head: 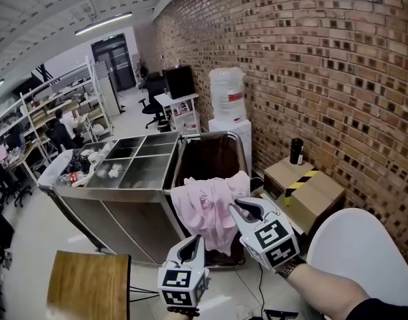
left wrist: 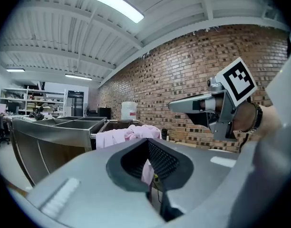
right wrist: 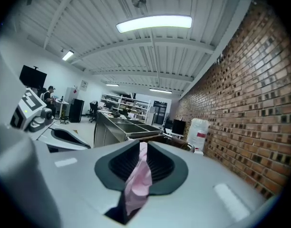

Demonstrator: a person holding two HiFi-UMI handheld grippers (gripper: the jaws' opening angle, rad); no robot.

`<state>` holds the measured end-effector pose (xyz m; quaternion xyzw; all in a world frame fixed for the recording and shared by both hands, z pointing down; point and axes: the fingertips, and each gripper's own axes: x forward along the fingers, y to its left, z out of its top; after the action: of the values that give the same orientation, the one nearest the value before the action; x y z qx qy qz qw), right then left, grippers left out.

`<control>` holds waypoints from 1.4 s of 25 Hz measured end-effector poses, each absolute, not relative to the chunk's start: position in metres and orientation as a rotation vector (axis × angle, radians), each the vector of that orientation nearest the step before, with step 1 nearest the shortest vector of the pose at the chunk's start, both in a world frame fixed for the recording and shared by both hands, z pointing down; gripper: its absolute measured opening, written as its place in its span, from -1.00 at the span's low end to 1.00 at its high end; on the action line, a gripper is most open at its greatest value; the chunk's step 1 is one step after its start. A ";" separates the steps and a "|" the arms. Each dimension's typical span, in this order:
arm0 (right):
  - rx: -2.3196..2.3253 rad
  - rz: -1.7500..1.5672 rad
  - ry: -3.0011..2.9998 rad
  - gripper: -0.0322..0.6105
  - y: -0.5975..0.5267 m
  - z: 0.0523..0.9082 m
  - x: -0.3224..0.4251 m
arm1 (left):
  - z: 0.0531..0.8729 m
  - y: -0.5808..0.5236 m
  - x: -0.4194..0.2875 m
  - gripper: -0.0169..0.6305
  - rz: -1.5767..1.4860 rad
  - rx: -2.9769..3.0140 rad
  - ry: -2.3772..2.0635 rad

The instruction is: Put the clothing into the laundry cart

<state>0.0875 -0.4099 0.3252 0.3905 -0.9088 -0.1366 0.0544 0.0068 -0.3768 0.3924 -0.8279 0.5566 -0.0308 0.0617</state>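
pink clothing (head: pixel 207 202): draped over the near rim of the laundry cart (head: pixel 214 160). part lies bunched on the rim, the rest hangs down the outside of the dark bag. not inside yet.

right gripper (head: pixel 239 207): at the cloth's right edge, level with the rim. jaws clenched on a fold of the pink fabric. its own view shows the fold squeezed between the pads and spilling toward the camera.

left gripper (head: pixel 193 242): lower, at the hanging left edge of the cloth. jaws drawn nearly together, and a thin strip of pink sits in the slit between the pads, apparently nipped. a bit of floor shows through the slit below it.

the two grippers are near each other, right higher than left. bare forearm (head: pixel 324 289) behind the right one.

cart: the bag hangs at the right end of a steel trolley with open compartments (head: pixel 141 159).

around: brick wall (head: pixel 311 59) on the right. water dispenser (head: pixel 229 109) just behind the cart. cardboard box (head: pixel 304 189) by the wall, a black bottle (head: pixel 296 151) on top of it. wooden seat (head: pixel 87 285) at lower left.
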 end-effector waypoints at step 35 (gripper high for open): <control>1.250 -0.326 -2.837 -0.90 -0.243 0.347 0.107 | 0.358 -0.235 0.061 -0.94 0.012 -2.642 1.596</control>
<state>0.1071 -0.2432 0.3465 0.4011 -0.9100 -0.1047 0.0122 0.0609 -0.2352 0.3578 -0.8556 0.5169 0.0037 0.0276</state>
